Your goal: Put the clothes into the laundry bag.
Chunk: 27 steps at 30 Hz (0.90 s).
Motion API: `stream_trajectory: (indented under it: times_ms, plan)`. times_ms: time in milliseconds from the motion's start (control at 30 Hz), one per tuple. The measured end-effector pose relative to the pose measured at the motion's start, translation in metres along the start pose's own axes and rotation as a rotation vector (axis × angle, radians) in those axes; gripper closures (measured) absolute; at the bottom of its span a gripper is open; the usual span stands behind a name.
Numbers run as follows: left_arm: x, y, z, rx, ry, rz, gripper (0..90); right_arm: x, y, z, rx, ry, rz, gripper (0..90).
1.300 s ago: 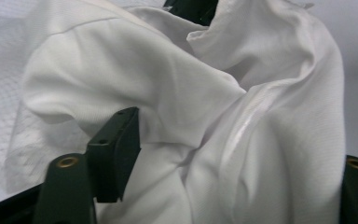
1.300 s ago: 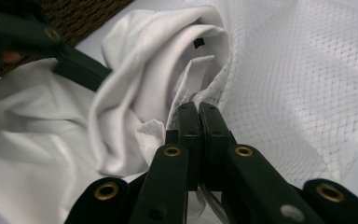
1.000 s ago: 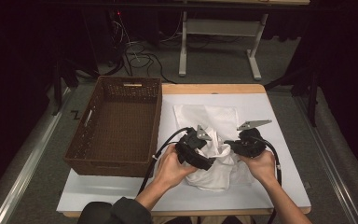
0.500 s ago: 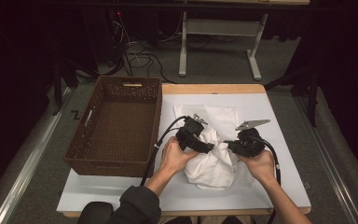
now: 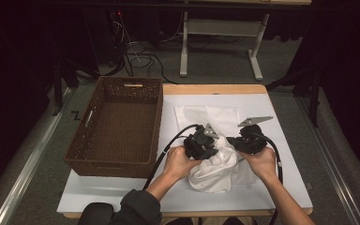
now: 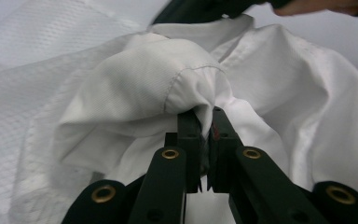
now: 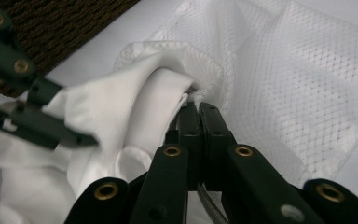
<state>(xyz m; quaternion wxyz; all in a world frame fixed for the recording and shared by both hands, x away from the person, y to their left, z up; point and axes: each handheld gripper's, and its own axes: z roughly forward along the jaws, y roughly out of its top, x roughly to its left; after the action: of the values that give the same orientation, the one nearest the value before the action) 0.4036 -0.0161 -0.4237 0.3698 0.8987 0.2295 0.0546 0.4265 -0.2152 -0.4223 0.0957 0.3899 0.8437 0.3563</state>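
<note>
We see a white garment [image 5: 215, 161], part plain weave and part open mesh, bunched on a white tabletop [image 5: 281, 187] edged in pale wood. Beside it sits a dark brown wicker basket [image 5: 117, 126]. Both grippers, left [image 6: 204, 122] and right [image 7: 199, 111], are black with brass-coloured rivets. The floor [image 5: 37, 154] is grey carpet, the backdrop black.

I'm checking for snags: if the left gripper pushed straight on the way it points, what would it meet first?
Most likely more of the white garment itself: the left gripper has just closed its fingers on a fold, and bunched cloth rises right ahead. Depth beyond it is unclear.
</note>
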Motion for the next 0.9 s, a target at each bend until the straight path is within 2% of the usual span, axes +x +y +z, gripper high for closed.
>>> stream_trajectory:
  times_ms: [67,167,233,300,400,433,500,600,667,700,733,800,900]
  plan:
    - [-0.004,0.000,0.003,0.015,-0.019,0.026,85.8,0.000,0.001,0.000,0.000,-0.006,-0.012,90.0]
    - [-0.009,0.001,0.011,0.053,-0.037,0.058,85.9,0.000,0.003,-0.001,-0.016,-0.007,0.000,90.0]
    - [-0.010,0.002,0.017,0.067,-0.038,0.055,85.9,0.002,0.003,-0.002,-0.018,-0.007,-0.007,90.0]
    - [-0.008,0.003,0.023,0.075,-0.019,0.033,85.8,0.005,0.003,-0.003,-0.016,-0.012,-0.024,90.0]
    - [-0.004,0.003,0.036,0.088,-0.024,-0.002,85.8,0.009,0.002,-0.007,-0.040,0.035,-0.013,90.0]
    - [-0.004,0.003,0.040,0.087,-0.031,-0.010,85.8,0.012,0.002,-0.008,-0.043,0.038,-0.026,90.0]
    - [-0.008,0.005,0.046,0.078,-0.005,-0.010,85.6,0.017,0.003,-0.008,-0.035,0.042,-0.057,90.0]
    - [-0.009,0.006,0.049,0.056,0.105,-0.020,83.7,0.021,0.001,-0.006,-0.022,0.050,-0.064,90.0]
    - [-0.003,0.006,0.050,0.035,0.136,-0.071,79.7,0.019,-0.002,-0.006,-0.021,0.056,-0.057,90.0]
    - [-0.001,0.005,0.049,0.036,0.135,-0.089,75.7,0.019,-0.004,-0.006,-0.020,0.054,-0.049,90.0]
    - [-0.001,0.005,0.048,0.037,0.136,-0.092,71.0,0.018,-0.006,-0.006,-0.021,0.054,-0.044,90.0]
    - [-0.005,0.006,0.044,0.055,0.153,-0.071,61.5,0.016,-0.008,-0.006,-0.021,0.055,-0.040,90.0]
    - [-0.008,0.006,0.032,0.071,0.151,-0.053,49.0,0.012,-0.010,-0.006,-0.020,0.051,-0.019,90.0]
